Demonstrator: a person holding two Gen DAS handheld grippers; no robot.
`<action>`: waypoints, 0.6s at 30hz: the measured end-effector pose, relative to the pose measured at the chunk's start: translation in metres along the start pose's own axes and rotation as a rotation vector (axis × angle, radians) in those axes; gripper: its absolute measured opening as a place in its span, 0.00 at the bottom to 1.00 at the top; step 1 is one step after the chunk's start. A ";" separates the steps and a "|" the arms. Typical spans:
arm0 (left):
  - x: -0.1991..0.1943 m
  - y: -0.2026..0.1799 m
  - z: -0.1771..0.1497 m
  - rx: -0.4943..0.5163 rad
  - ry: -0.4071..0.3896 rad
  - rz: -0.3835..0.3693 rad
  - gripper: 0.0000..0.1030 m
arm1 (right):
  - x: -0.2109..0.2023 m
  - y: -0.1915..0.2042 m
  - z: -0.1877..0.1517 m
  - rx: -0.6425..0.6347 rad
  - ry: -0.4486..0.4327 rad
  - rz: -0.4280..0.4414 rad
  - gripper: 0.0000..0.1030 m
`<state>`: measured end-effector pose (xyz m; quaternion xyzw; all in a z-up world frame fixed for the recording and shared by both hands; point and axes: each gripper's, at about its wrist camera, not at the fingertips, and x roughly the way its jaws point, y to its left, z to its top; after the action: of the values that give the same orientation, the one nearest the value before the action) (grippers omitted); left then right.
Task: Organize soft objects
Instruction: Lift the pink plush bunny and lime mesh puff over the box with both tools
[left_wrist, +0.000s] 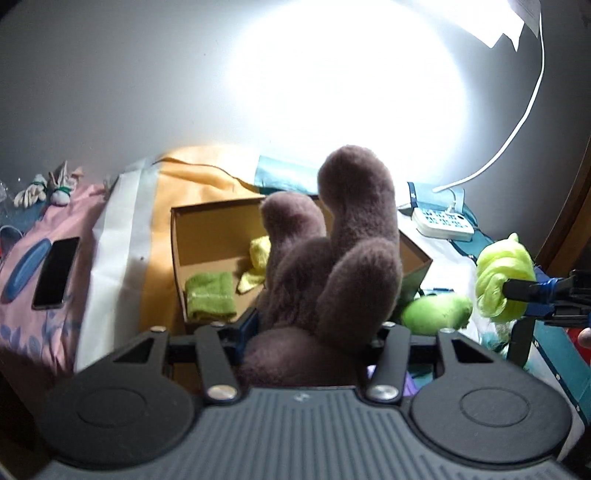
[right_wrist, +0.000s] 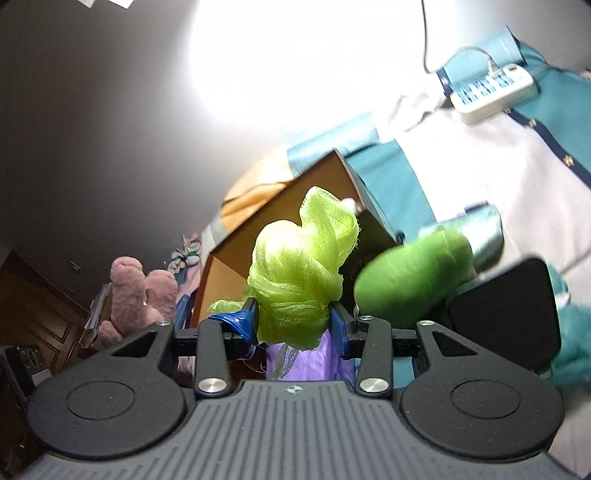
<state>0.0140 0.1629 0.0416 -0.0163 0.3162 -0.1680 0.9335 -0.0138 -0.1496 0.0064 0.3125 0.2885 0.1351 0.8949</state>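
Far left on the bedding lies a phone (left_wrist: 55, 273). Next stands an open cardboard box (left_wrist: 218, 236) holding a green towel (left_wrist: 210, 295) and a yellow cloth (left_wrist: 258, 254). The left gripper (left_wrist: 314, 328) is clamped on a brown plush toy (left_wrist: 332, 258), which rises between its fingers in front of the box. Right of it lies a green pouch (left_wrist: 436, 312). The right gripper (right_wrist: 291, 321) is closed on a lime mesh bundle (right_wrist: 299, 273) bulging up between its fingers, before the box.

Brown plush toy (left_wrist: 332, 258); lime mesh puff (right_wrist: 299, 273).
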 end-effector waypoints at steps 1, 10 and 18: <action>0.004 0.001 0.008 0.000 -0.010 0.006 0.52 | 0.002 0.006 0.009 -0.027 -0.014 0.005 0.23; 0.051 0.014 0.051 -0.050 -0.008 0.112 0.52 | 0.045 0.046 0.088 -0.276 -0.094 -0.009 0.23; 0.099 0.025 0.061 -0.104 0.026 0.186 0.51 | 0.119 0.052 0.106 -0.419 -0.049 -0.090 0.23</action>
<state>0.1316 0.1497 0.0293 -0.0333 0.3368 -0.0640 0.9388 0.1410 -0.1103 0.0558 0.1094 0.2460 0.1443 0.9522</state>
